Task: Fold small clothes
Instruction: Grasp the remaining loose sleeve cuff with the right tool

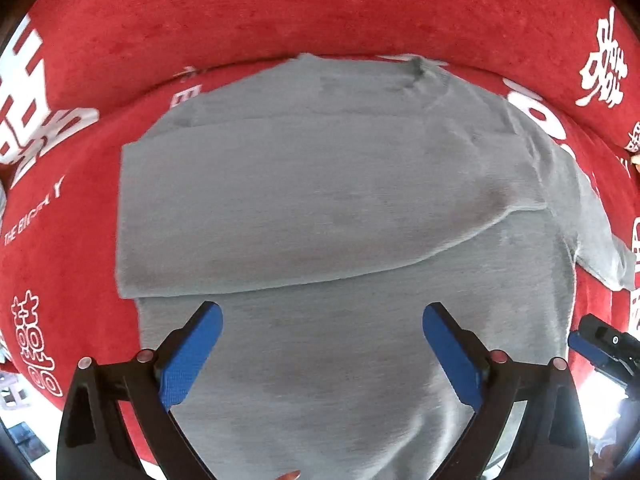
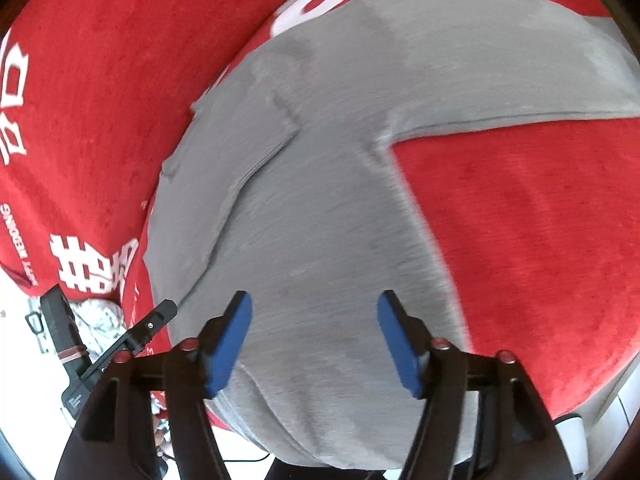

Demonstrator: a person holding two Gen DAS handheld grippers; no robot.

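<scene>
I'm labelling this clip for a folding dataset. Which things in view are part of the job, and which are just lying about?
Part of the job:
- grey sweater, one sleeve folded across its body
- left gripper, open above it
- right gripper, open above it

Just lying about:
- red cloth with white lettering, under the sweater
- crumpled white patterned fabric at its edge

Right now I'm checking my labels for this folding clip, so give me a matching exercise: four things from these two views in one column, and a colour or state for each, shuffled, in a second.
Things:
1. grey sweater
2. red cloth
3. left gripper
4. sleeve

Colour or state:
A. red with white lettering
B. stretched out sideways, unfolded
C. jaws open, nothing between the blue pads
D. lying flat with one side folded over its body

Pairs: 1-D, 2-A, 3-C, 4-B
</scene>
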